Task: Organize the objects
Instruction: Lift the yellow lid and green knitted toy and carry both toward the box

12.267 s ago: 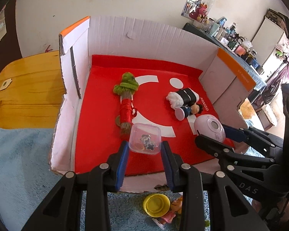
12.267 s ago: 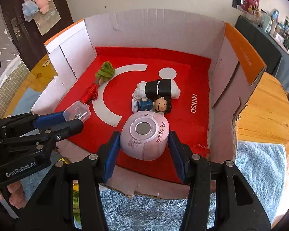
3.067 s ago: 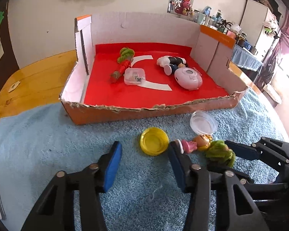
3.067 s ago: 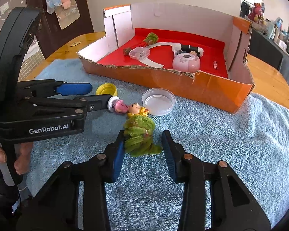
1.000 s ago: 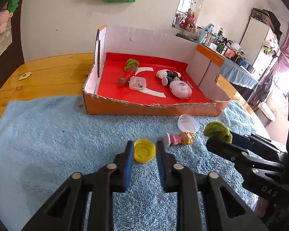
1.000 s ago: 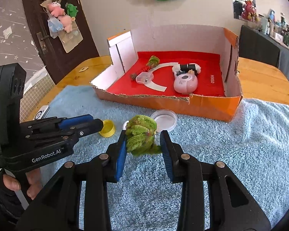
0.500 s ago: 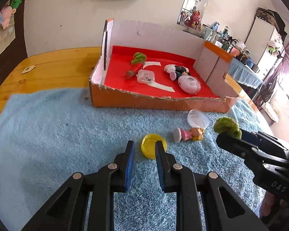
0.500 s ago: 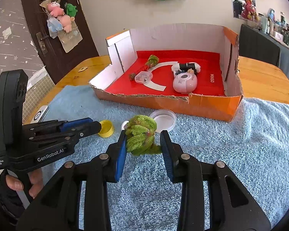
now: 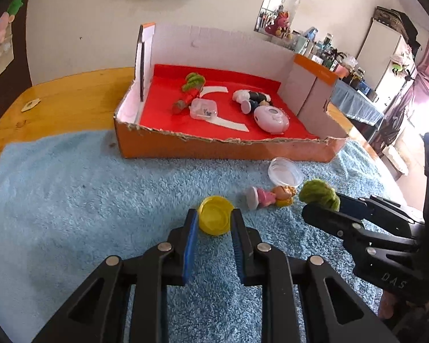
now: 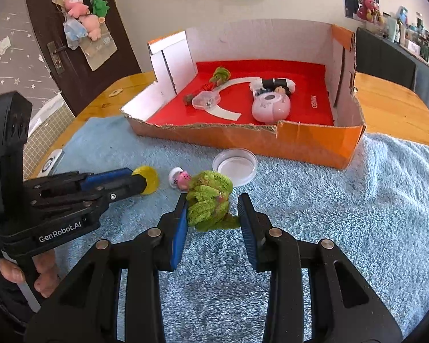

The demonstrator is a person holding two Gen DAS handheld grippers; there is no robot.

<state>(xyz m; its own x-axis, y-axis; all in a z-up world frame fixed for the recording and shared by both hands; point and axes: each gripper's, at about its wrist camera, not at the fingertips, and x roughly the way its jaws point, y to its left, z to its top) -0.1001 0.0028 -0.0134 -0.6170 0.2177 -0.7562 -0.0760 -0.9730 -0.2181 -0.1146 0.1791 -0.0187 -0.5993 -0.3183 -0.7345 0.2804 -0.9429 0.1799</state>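
My left gripper is shut on a yellow lid at its fingertips, just above the blue towel; its jaws are opening slightly. In the right wrist view the left gripper reaches in from the left with the yellow lid at its tip. My right gripper is shut on a green fuzzy toy, held over the towel. On the towel between them lie a small pink doll and a clear round dish.
An orange cardboard box with a red floor stands behind the towel. It holds a pink round device, a small clear case, a dark-clothed doll and a rope toy. A hand grips the left handle.
Both grippers left the box, where the clear case and pink device now lie. The left closed on the yellow lid, the right on the green toy and raised it. Lately both hardly move.
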